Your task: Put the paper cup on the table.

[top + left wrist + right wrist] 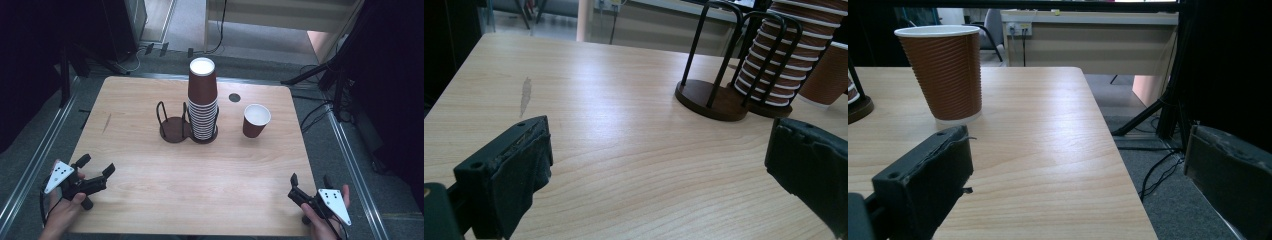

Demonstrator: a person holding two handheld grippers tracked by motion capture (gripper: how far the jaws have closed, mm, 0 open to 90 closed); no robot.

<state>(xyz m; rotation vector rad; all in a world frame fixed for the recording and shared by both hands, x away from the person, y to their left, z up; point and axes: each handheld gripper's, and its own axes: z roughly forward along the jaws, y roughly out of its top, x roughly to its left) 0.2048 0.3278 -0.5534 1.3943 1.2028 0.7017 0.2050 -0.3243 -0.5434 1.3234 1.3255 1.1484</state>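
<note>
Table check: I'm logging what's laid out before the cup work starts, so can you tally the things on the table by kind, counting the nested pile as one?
Stack of brown paper cups, upside down in the holder: 1
Loose brown paper cup, upright: 1
Dark two-ring cup holder: 1
Total: 3

cups point(203, 107): ribbed brown, white rims, no print readable
single cup point(256, 121): plain, no logo or text; ahead of the right gripper point(310, 186) fingers
holder point(176, 129): bare dark wire, no label
left gripper point(96, 166) plate: dark dots, no characters
table point(150, 175): no readable marks
overall: no legible text anywhere
</note>
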